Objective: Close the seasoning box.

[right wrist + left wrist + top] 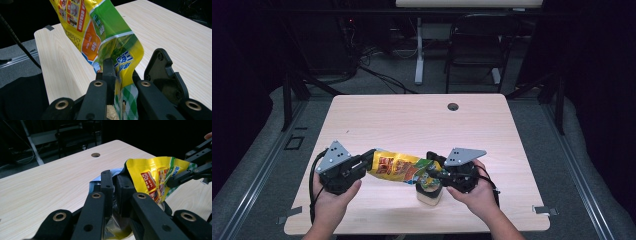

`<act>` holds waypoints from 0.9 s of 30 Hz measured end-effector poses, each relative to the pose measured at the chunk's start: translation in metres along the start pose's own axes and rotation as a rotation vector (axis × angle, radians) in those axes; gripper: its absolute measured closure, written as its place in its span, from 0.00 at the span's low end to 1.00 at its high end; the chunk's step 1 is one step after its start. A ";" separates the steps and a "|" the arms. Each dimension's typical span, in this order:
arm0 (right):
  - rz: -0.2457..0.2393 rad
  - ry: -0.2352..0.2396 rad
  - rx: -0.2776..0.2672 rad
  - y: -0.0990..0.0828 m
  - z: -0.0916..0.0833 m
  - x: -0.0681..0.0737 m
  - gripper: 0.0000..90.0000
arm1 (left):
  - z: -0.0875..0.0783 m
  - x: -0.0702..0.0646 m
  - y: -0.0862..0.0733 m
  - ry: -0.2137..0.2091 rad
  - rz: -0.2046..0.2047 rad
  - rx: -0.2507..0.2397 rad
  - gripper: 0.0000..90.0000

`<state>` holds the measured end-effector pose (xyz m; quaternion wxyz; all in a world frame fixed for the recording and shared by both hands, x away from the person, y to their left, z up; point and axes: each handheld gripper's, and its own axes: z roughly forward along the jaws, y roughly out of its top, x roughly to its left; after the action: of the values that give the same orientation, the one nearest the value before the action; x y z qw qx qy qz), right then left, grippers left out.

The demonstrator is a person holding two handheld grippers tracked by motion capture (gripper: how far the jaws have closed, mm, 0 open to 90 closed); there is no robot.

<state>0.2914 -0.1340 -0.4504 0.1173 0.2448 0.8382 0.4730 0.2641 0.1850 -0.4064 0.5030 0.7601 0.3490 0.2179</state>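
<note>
Your left gripper (368,161) is clamped on one end of the yellow snack bag (398,168); in the left gripper view the jaws stand close together with the bag's crumpled edge (122,176) pinched between them. Your right gripper (432,172) is clamped on the opposite end; in the right gripper view its jaws pinch the green-checked edge of the bag (126,75), and the rest of the bag rises up and away from them. The bag hangs stretched between the two grippers, above the wooden table (412,120). A small beige cup (430,194) stands on the table just under your right gripper's jaws, below that end of the bag. Both hands grip the gripper bodies from behind.
</note>
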 end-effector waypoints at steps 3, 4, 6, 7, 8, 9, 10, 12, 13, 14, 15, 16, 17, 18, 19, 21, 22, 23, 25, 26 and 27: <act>0.002 -0.001 0.002 0.000 0.001 0.000 0.93 | 0.000 0.000 0.000 0.001 -0.002 -0.005 0.95; 0.002 -0.002 0.003 0.000 0.001 0.000 0.93 | 0.001 -0.001 0.000 0.000 -0.004 -0.006 0.95; 0.002 -0.001 0.003 0.000 0.001 0.000 0.93 | 0.001 -0.001 0.000 0.000 -0.004 -0.006 0.95; 0.002 -0.002 0.002 0.000 0.001 0.000 0.93 | 0.001 -0.001 0.001 0.000 -0.002 -0.003 0.95; 0.001 -0.003 0.003 0.000 0.000 -0.001 0.93 | 0.001 -0.001 0.001 -0.001 0.000 -0.001 0.95; 0.002 -0.003 0.004 0.000 0.000 -0.001 0.93 | 0.001 -0.001 0.001 -0.002 0.002 -0.002 0.95; 0.002 -0.004 0.003 0.000 0.000 -0.001 0.93 | 0.001 -0.001 0.001 -0.003 0.002 -0.003 0.95; 0.002 -0.005 0.002 0.000 -0.001 -0.001 0.93 | 0.001 -0.001 0.001 -0.002 0.001 -0.005 0.95; 0.001 -0.006 0.003 0.000 -0.001 -0.001 0.93 | 0.001 -0.001 0.002 -0.002 0.002 -0.005 0.95; 0.000 -0.007 0.001 0.000 -0.001 -0.001 0.93 | 0.001 -0.001 0.002 -0.002 0.001 -0.006 0.95; 0.001 -0.007 -0.001 0.000 -0.001 -0.001 0.93 | 0.001 -0.001 0.002 -0.003 0.001 -0.008 0.95; 0.002 -0.007 -0.003 0.000 -0.002 -0.001 0.93 | 0.001 -0.001 0.002 -0.002 0.001 -0.009 0.95; 0.002 -0.006 -0.003 0.000 -0.002 -0.001 0.93 | 0.001 -0.002 0.002 -0.002 0.001 -0.009 0.95; 0.002 -0.008 -0.003 0.000 -0.002 -0.001 0.93 | 0.001 -0.002 0.002 -0.002 0.002 -0.010 0.95; 0.000 -0.009 -0.002 0.000 -0.002 -0.001 0.93 | 0.001 -0.002 0.002 -0.003 0.001 -0.010 0.95; 0.003 -0.008 -0.005 0.000 -0.002 -0.001 0.93 | 0.002 -0.002 0.002 -0.003 0.001 -0.010 0.95; 0.001 -0.010 -0.003 0.000 -0.003 -0.001 0.93 | 0.002 -0.002 0.002 -0.003 0.000 -0.010 0.95; 0.001 -0.010 -0.003 0.000 -0.003 -0.001 0.93 | 0.002 -0.002 0.002 -0.004 0.001 -0.011 0.95; 0.000 -0.010 -0.002 0.000 -0.003 -0.001 0.93 | 0.002 -0.002 0.002 -0.004 0.000 -0.010 0.95; 0.000 -0.009 -0.002 0.000 -0.003 -0.001 0.93 | 0.002 -0.002 0.002 -0.005 0.000 -0.010 0.95; 0.000 -0.010 -0.002 0.000 -0.003 -0.001 0.93 | 0.002 -0.002 0.002 -0.005 0.000 -0.010 0.95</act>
<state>0.2912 -0.1370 -0.4489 0.1216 0.2469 0.8372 0.4727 0.2647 0.1822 -0.4055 0.5074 0.7582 0.3468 0.2177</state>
